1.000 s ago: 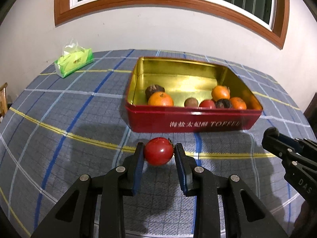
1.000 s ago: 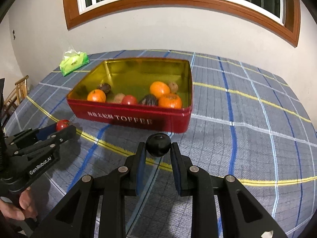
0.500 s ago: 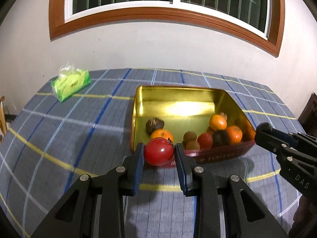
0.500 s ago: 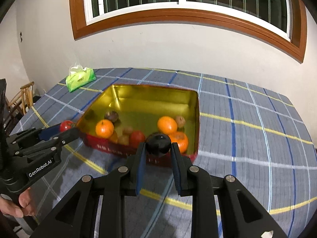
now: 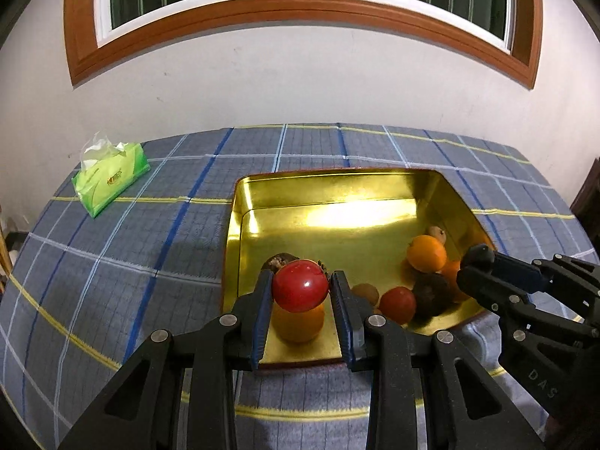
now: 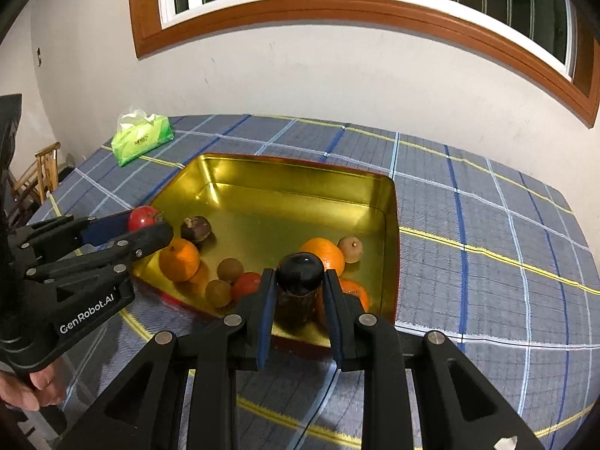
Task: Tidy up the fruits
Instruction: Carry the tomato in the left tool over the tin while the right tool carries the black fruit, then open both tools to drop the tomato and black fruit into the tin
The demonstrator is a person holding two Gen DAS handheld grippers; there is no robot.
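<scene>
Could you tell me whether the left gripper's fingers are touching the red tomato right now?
Touching. In the left wrist view, both fingers of the left gripper press the sides of the red tomato, with no gap, holding it above the tin.

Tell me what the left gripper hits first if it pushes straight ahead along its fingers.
Probably the orange in the tin, just below the red fruit held by the left gripper; the dark fruit lies just beyond. Depth is unclear.
</scene>
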